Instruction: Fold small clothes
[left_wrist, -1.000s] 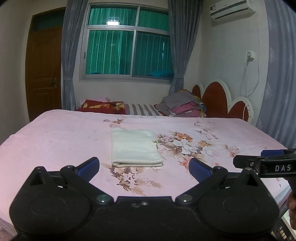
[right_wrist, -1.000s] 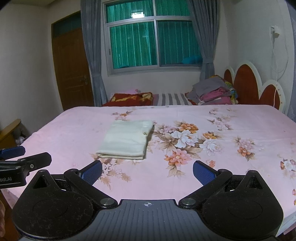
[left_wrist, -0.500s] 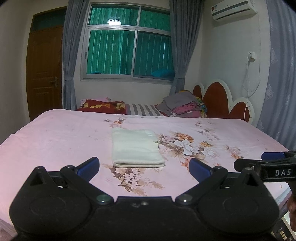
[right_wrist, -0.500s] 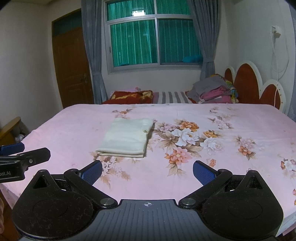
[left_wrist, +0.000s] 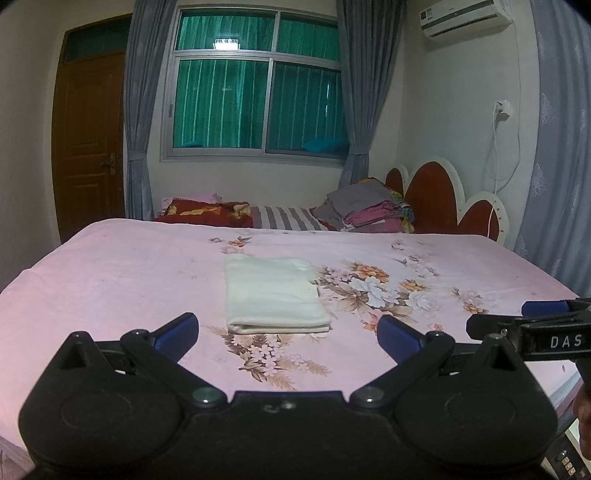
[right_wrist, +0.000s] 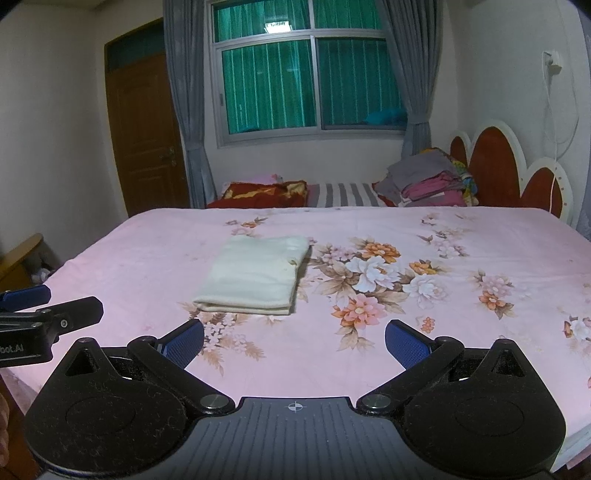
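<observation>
A cream garment lies folded into a flat rectangle on the pink floral bedsheet; it shows too in the right wrist view. My left gripper hangs open above the near part of the bed, short of the garment, nothing between its blue pads. My right gripper is open as well, held back from the cloth and to its right. Each gripper's side shows in the other's view: the right one and the left one.
A pile of folded clothes and a red pillow sit at the bed's far side by the red headboard. The window, curtains and a brown door lie beyond. A wooden piece stands left of the bed.
Both grippers have drifted slightly, so the view has shifted a little. The folded garment has not moved, and both stay open.
</observation>
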